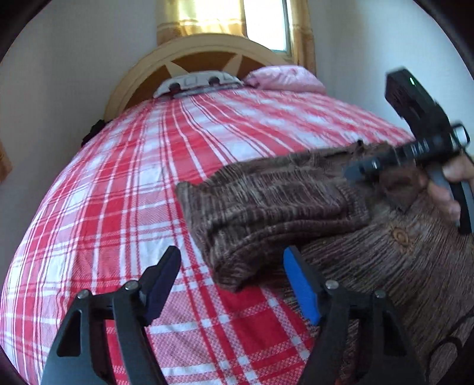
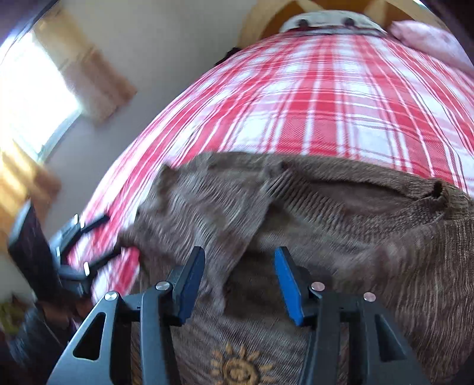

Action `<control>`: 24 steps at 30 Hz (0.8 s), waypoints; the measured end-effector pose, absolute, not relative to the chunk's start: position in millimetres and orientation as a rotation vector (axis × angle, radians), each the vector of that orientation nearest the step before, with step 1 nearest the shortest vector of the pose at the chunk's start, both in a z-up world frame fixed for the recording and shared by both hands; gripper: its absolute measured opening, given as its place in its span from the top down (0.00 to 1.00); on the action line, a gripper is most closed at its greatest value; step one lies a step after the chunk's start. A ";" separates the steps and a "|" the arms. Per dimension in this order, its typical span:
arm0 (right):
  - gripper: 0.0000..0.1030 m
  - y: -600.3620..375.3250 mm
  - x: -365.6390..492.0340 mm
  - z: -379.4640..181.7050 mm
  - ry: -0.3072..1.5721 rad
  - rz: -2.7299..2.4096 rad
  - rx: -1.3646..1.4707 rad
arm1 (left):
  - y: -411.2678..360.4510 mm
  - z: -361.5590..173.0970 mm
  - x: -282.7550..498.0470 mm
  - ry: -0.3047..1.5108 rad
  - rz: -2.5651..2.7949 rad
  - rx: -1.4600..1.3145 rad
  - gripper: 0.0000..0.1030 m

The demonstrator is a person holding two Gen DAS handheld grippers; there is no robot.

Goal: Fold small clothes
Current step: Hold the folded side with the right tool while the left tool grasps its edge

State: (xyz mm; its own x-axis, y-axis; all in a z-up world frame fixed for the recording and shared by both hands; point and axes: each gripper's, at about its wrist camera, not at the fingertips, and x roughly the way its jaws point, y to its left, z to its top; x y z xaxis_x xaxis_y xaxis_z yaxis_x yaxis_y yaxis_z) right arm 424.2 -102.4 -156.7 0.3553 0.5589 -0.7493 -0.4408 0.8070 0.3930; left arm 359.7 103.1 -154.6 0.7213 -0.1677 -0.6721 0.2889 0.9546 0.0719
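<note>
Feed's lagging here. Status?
Left gripper open, empty. Right gripper open over sweater. Sleeve folded across on bed. Nothing blocking.

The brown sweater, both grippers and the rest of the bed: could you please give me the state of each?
brown sweater: lying on the bed, left sleeve folded across its body.
left gripper: open, empty, at the folded sleeve's edge.
right gripper: open, empty, above the sweater.
plaid bedsheet: spread flat.
pink pillow: at the headboard.
window curtain: partly drawn.
</note>
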 end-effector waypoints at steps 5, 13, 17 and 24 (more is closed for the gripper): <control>0.55 -80.4 448.5 -167.4 1.049 0.613 0.119 | 99.6 -172.4 377.0 0.808 -0.273 0.168 0.69; 0.99 -72.1 458.9 -161.3 0.963 0.574 0.043 | 97.0 -162.3 355.0 0.736 -0.283 0.197 0.89; 0.99 -83.9 458.6 -137.4 0.884 0.525 0.003 | 91.7 -161.4 334.8 0.689 -0.283 0.318 0.89; 0.85 -91.0 463.1 -155.2 0.958 0.512 0.020 | 77.5 -169.8 335.5 0.700 -0.258 0.419 0.89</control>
